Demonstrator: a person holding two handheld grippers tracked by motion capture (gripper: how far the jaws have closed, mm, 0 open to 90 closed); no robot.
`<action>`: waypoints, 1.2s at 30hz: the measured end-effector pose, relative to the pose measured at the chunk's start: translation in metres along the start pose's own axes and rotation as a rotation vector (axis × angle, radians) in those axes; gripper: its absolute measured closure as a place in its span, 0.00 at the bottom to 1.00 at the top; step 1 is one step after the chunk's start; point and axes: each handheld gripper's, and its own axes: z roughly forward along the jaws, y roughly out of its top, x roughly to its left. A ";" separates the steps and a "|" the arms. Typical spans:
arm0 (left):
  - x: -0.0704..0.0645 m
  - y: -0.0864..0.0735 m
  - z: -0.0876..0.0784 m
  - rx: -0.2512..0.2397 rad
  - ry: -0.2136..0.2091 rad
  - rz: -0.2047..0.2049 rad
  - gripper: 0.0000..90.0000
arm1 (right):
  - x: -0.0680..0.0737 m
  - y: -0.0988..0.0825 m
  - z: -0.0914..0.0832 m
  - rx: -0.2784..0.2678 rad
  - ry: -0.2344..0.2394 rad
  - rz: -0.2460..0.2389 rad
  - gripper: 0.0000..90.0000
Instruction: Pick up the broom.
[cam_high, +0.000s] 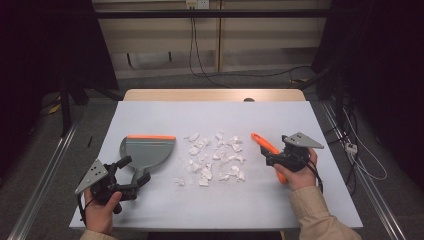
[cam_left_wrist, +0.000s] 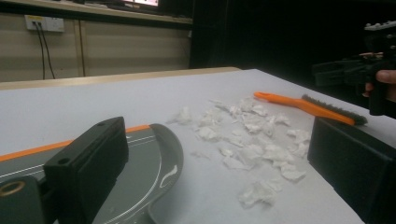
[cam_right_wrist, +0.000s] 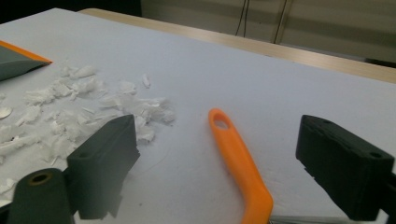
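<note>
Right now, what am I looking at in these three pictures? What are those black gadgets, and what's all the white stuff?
A person sits at a table, holding a hand-operated two-jaw gripper in each hand. One picture looks down from above; the other two come from cameras riding on each gripper, so black jaws frame them. The left gripper sits open by the grey dustpan. The right gripper is open around the orange brush, not clamped on it. Between them lie torn white paper scraps. Nothing is held yet.

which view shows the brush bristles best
The left gripper view: the orange brush lies side-on, its dark bristles along the far end. The high view has the right gripper over that end; the right gripper view gives mostly its handle.
</note>
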 end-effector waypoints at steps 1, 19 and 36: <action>0.000 0.000 0.000 0.001 0.002 0.003 0.06 | -0.002 0.001 0.003 0.014 -0.004 -0.011 0.15; 0.002 -0.001 -0.001 -0.002 0.002 -0.004 0.06 | -0.024 -0.005 0.046 0.315 0.005 -0.061 0.57; 0.002 -0.002 0.001 0.007 0.002 0.001 0.06 | -0.036 -0.010 0.057 0.382 0.009 -0.003 0.73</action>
